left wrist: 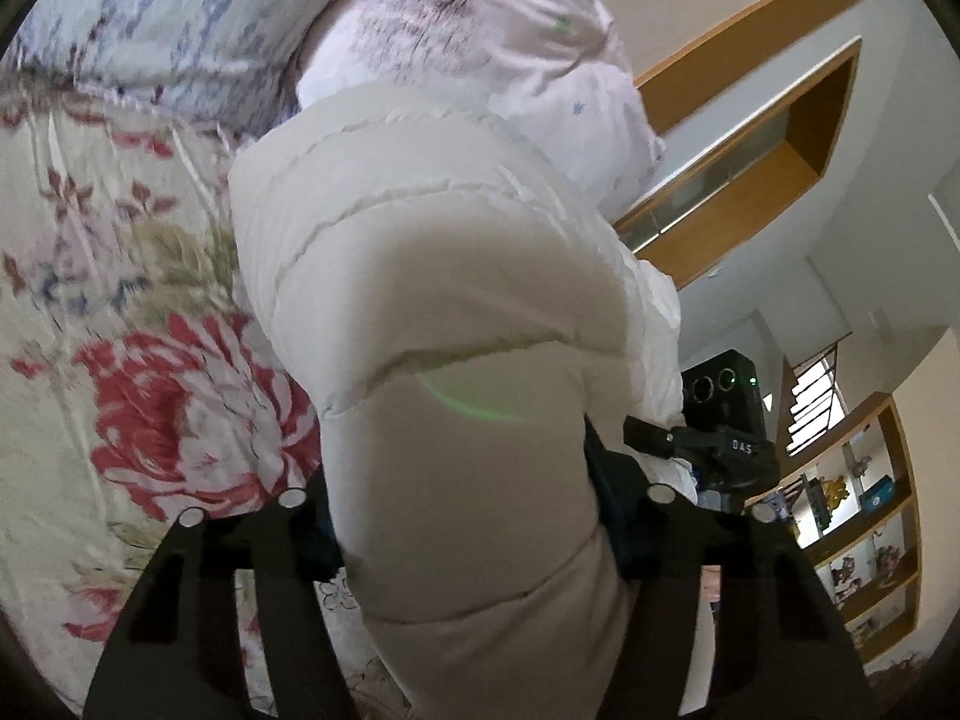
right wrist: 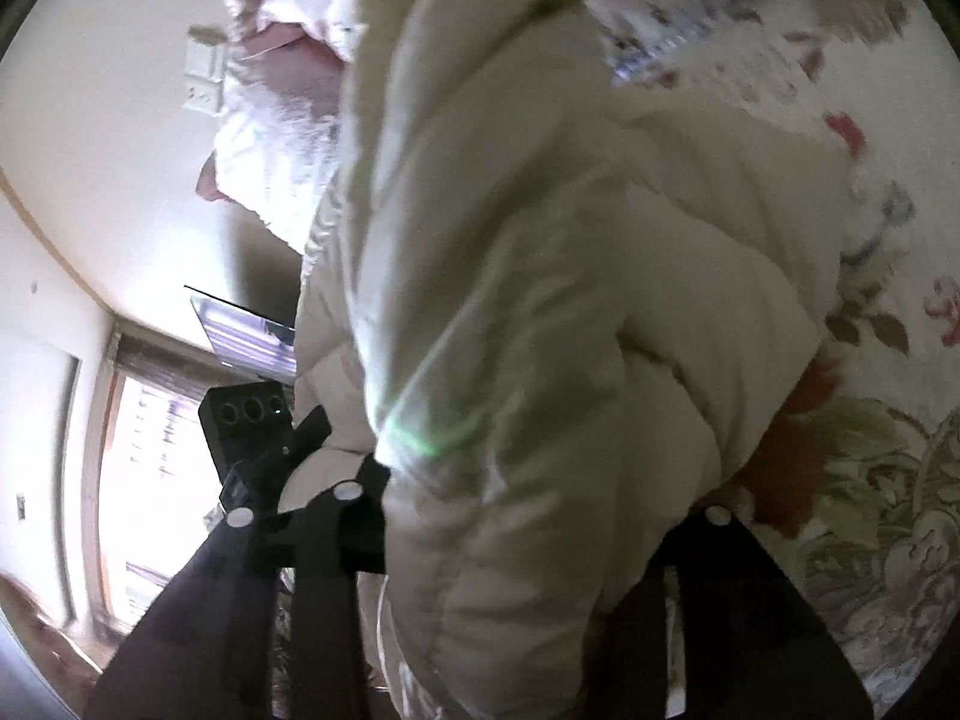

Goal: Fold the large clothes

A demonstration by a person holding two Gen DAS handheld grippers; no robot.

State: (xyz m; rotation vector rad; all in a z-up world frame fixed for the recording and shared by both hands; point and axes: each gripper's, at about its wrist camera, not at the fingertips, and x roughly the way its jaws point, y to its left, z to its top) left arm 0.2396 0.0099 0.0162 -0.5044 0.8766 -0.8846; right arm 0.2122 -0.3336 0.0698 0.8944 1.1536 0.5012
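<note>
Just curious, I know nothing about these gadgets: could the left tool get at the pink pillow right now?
Probably not. The left tool is clamped on the white puffy jacket, whose bulk lies between it and the pink pillow.

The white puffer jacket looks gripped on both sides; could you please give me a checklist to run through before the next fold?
1. Left claw closed on the white puffer jacket: ok, padded fabric fills the space between its fingers.
2. Right claw closed on the jacket: ok, fabric bunched between its fingers.
3. Jacket lifted off the floral bedsheet: cannot tell, its far end is hidden.
4. Jacket hanging flat, without twists: not ok, it looks bunched and creased in the right wrist view.
5. Landing area on the bedsheet free: cannot tell, the jacket blocks most of both views.
6. Pillows away from the jacket: not ok, they sit right behind it.
</note>
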